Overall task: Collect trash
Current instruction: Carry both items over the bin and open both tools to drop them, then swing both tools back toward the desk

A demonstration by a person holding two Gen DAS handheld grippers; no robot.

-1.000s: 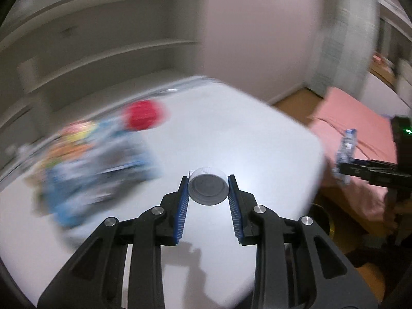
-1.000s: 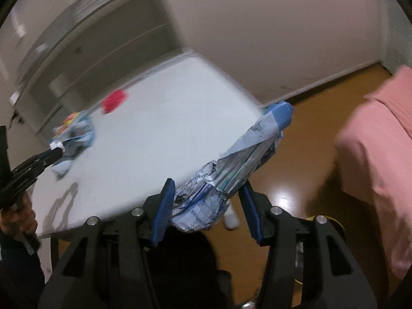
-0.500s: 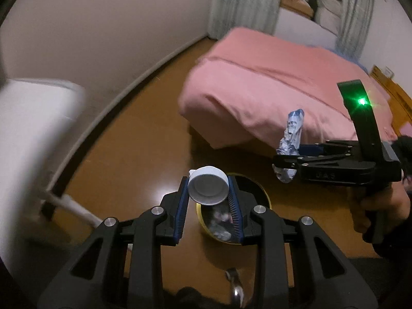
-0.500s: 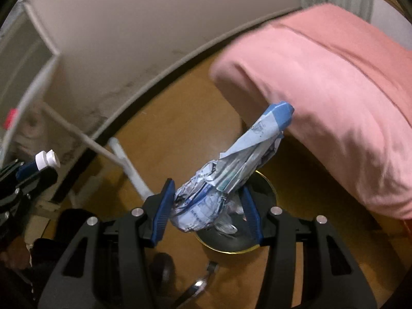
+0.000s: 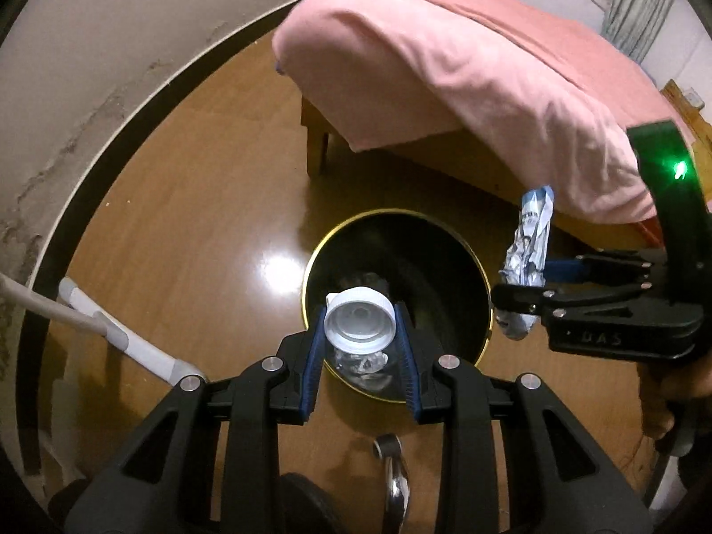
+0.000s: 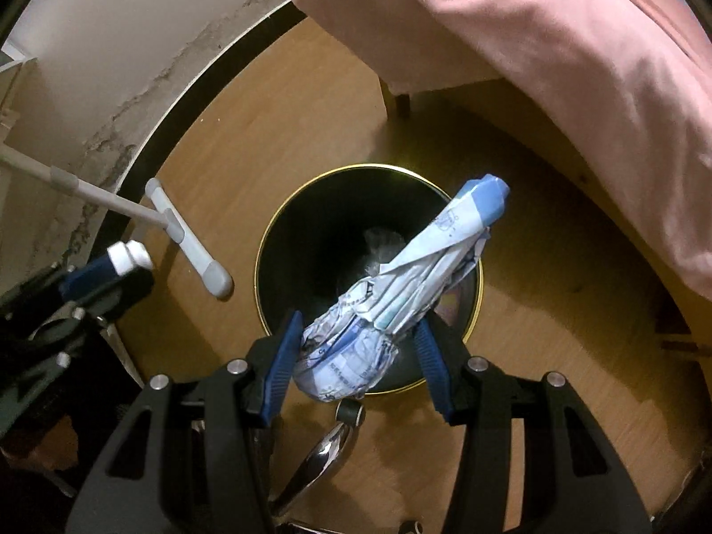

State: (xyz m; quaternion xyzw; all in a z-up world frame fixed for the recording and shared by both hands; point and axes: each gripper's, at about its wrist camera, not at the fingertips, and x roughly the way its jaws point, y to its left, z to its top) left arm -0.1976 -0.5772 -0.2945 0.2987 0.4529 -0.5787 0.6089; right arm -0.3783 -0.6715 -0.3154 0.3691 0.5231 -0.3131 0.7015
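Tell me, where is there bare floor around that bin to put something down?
Free: the wood floor between the bin, the wall's dark baseboard and the pink-covered bed. Crowded: the grey-tipped white leg on the bin's other side.

A: What lies at the bottom of the round black bin with the gold rim point(image 6: 267, 240)?

B: Hard to tell; crumpled clear stuff, half hidden behind the crumpled blue-and-white wrapper point(image 6: 400, 285).

A: And the pink bedspread point(image 5: 467, 66)?

B: Cut off at the far right edge. The white plastic bottle cap point(image 6: 129, 258) looks blurred.

Wooden floor point(image 5: 187, 204), pink-covered bed point(image 5: 467, 66)
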